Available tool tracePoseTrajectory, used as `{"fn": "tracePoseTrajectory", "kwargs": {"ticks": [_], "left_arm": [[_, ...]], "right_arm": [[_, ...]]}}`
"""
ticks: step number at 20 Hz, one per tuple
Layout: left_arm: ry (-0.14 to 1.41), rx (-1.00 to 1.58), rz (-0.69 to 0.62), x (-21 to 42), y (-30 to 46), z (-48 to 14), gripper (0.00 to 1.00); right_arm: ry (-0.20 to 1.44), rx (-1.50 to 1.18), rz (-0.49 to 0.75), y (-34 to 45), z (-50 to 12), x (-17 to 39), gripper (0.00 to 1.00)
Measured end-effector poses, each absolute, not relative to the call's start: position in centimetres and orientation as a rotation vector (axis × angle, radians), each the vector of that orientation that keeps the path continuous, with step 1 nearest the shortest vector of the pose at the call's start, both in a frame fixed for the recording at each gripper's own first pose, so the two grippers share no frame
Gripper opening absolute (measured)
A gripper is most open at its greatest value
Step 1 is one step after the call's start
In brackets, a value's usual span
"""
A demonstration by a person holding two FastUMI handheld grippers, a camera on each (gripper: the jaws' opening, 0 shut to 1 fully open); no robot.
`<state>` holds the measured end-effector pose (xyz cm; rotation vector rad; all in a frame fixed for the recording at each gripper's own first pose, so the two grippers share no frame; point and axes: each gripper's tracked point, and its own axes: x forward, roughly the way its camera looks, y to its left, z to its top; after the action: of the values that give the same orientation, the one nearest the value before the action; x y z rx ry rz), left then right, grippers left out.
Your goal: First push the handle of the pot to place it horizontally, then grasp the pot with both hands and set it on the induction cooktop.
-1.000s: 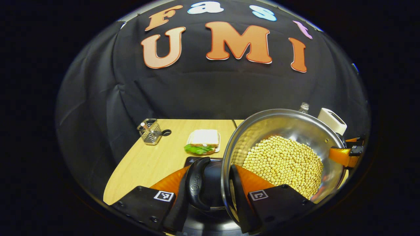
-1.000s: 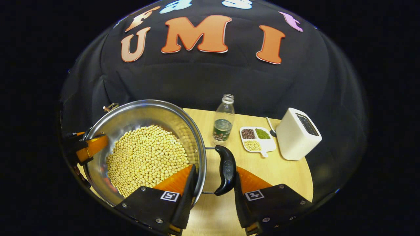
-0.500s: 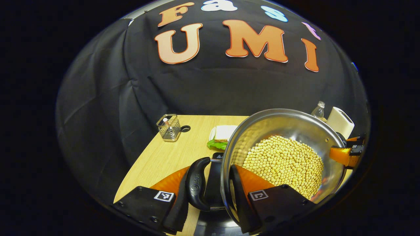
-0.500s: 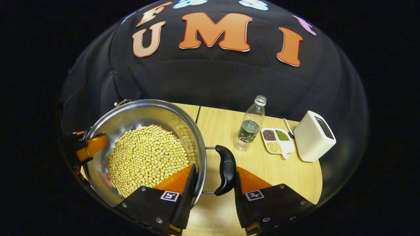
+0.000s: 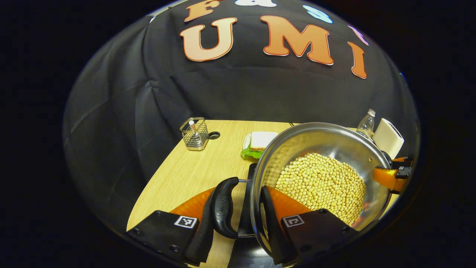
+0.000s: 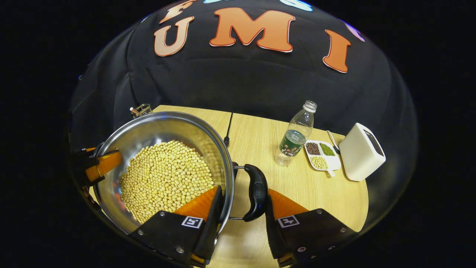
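Your left gripper view sits v. close at the pot (image 5: 319, 178), looking along its own fingers (image 5: 277, 203) at the pot's left handle (image 5: 224, 207), facing the booth wall w/ the wire holder (image 5: 194, 133) and sandwich (image 5: 258, 143) beyond. Your right gripper view rides equally close on the opp. side, at the right handle (image 6: 256, 191), facing the same wall, angled toward the dish of beans (image 6: 320, 154). Both share the soybean-filled pot, bottle (image 5: 366, 123), white toaster (image 5: 388, 137) and wooden table (image 5: 193, 175); each catches the other gripper at the pot's far edge.
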<state>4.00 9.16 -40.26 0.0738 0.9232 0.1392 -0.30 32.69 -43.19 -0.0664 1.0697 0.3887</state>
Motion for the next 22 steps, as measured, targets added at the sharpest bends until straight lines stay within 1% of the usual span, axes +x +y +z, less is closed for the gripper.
{"fn": "tracePoseTrajectory", "kwargs": {"ticks": [1, 2, 5, 6, 7, 8, 9, 13, 14, 15, 19, 20, 21, 22], "left_arm": [[0.931, 0.071, 0.140, 4.0, 9.2, -40.3, 0.69], [0.938, 0.068, 0.140, 4.0, 9.2, -40.1, 0.66], [0.967, 0.065, 0.141, 4.3, 9.2, -40.0, 0.69], [0.968, 0.063, 0.141, 4.3, 9.3, -39.9, 0.72], [0.973, 0.063, 0.139, 4.4, 9.2, -39.9, 0.67], [0.976, 0.063, 0.139, 4.1, 9.1, -40.2, 0.66], [0.980, 0.065, 0.137, 4.1, 9.2, -40.3, 0.69], [0.997, 0.062, 0.140, 4.3, 9.2, -40.4, 0.69], [1.002, 0.061, 0.143, 4.3, 9.2, -40.4, 0.69], [1.006, 0.059, 0.144, 4.2, 9.2, -40.4, 0.69], [1.010, 0.039, 0.144, 4.0, 9.1, -40.6, 0.69], [1.009, 0.044, 0.142, 4.1, 9.2, -40.9, 0.70], [1.010, 0.052, 0.140, 4.0, 9.2, -40.9, 0.72], [1.008, 0.067, 0.136, 4.0, 9.3, -40.9, 0.76]], "right_arm": [[1.074, -0.068, 0.391, 32.8, -43.4, -0.5, 0.58], [1.082, -0.068, 0.391, 33.0, -43.7, -0.8, 0.58], [1.104, -0.072, 0.389, 33.5, -44.8, -1.3, 0.58], [1.113, -0.070, 0.387, 33.5, -45.2, -1.5, 0.54], [1.118, -0.068, 0.385, 33.7, -45.4, -1.7, 0.58], [1.125, -0.069, 0.384, 33.7, -45.8, -1.9, 0.58], [1.129, -0.070, 0.382, 33.7, -46.0, -2.0, 0.58], [1.150, -0.063, 0.376, 33.9, -47.1, -2.3, 0.58], [1.151, -0.059, 0.374, 34.1, -47.4, -2.3, 0.63], [1.155, -0.060, 0.373, 34.1, -47.7, -2.3, 0.58], [1.144, -0.069, 0.367, 34.2, -47.8, -2.1, 0.60], [1.152, -0.072, 0.368, 34.1, -48.1, -2.2, 0.57], [1.146, -0.080, 0.374, 34.1, -48.1, -2.2, 0.65], [1.148, -0.090, 0.387, 34.2, -48.1, -2.5, 0.67]]}}
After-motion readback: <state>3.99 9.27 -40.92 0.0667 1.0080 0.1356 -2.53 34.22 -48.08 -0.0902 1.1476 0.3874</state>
